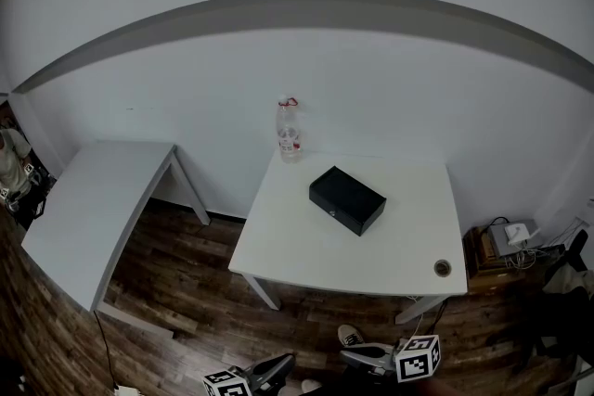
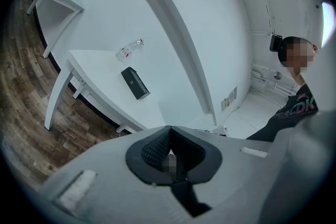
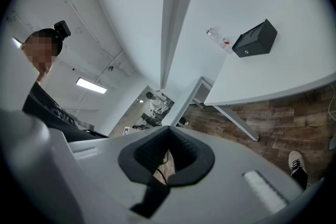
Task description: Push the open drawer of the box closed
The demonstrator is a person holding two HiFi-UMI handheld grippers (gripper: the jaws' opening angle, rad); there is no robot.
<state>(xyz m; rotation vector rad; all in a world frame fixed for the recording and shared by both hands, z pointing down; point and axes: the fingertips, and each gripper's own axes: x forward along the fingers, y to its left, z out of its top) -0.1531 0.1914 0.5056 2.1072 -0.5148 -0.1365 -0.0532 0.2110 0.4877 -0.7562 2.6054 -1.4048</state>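
Down at the bottom edge of the head view, both tools sit low and close to the body: left gripper (image 1: pixel 278 365) at bottom centre-left, right gripper (image 1: pixel 364 351) just right of it, marker cubes showing. Neither is anywhere near the work.

Up at mid-frame, the white table (image 1: pixel 288 246) carries the black box (image 1: pixel 346 199), set askew near its centre. A bottle (image 1: pixel 290 131) stands upright at the back edge behind it, and a small round thing (image 1: pixel 443 267) lies near the table's lower-right corner. From here the box reads as one tidy block. No drawer shows sticking out, though the box is small in frame. That fits a drawer pushed fully home just as well as a gap too slight to see.

Left gripper view now: jaws pressed together at the tips, nothing pinched. The box shows left of centre, far off on the table, with the bottle just beyond it. A person (image 2: pixel 294 107) fills the right edge.

Right gripper view: jaws closed tip to tip here too, empty. The box sits at upper right with a small knob (image 3: pixel 247 52) on its near face, and that face looks flush. My guess is the closed jaws are meant as a blunt nose for pushing. Held back like this, they threaten nothing on the table.
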